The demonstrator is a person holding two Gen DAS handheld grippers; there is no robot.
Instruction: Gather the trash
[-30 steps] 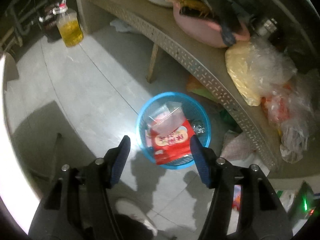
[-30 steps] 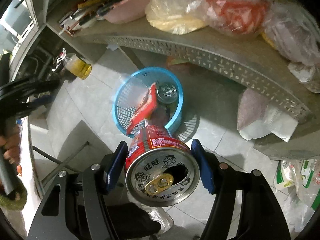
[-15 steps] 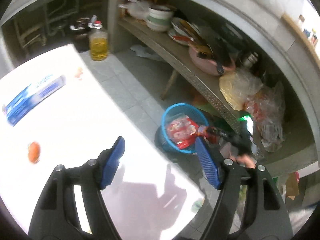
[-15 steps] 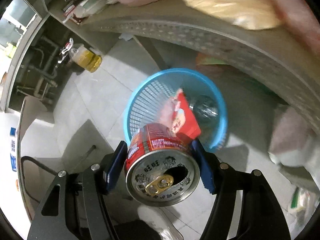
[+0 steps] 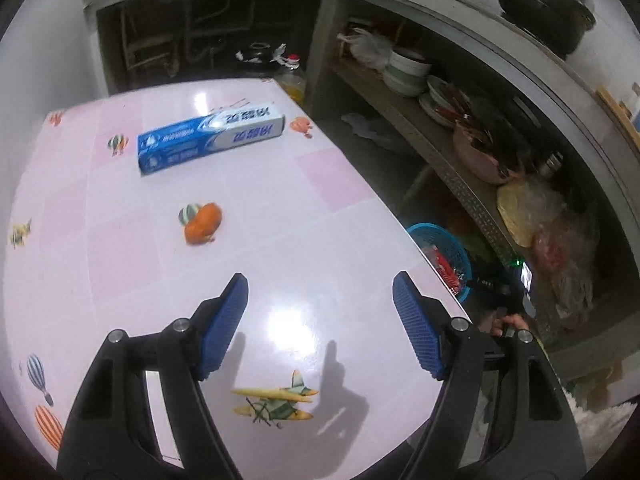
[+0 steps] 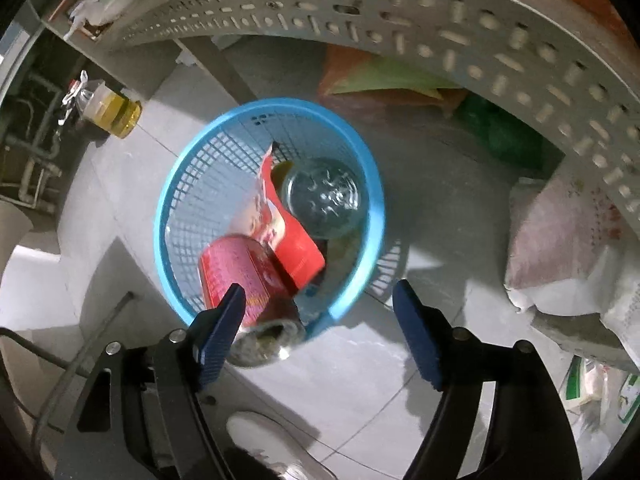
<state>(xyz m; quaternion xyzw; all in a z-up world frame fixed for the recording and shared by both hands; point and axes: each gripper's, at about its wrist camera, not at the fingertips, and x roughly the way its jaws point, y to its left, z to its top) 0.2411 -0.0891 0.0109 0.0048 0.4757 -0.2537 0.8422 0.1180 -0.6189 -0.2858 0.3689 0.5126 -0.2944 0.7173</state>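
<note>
My right gripper hangs over a blue mesh basket on the floor, and its jaws are opening. A red drink can, blurred, tips into the basket beside the left finger, clear of the other pad. A red snack wrapper and a clear bottle lie inside. My left gripper stands open and empty above a pink table. A blue carton and an orange scrap lie on the table. The basket shows past the table's right edge.
A perforated metal shelf edge overhangs the basket. A bottle of yellow oil stands on the floor at left, sacks lie at right, and a white shoe is below my gripper. Dishes crowd the shelf.
The right gripper sank toward the basket and let go of the can, which now falls in. The left gripper swung up from over the basket to above the table.
</note>
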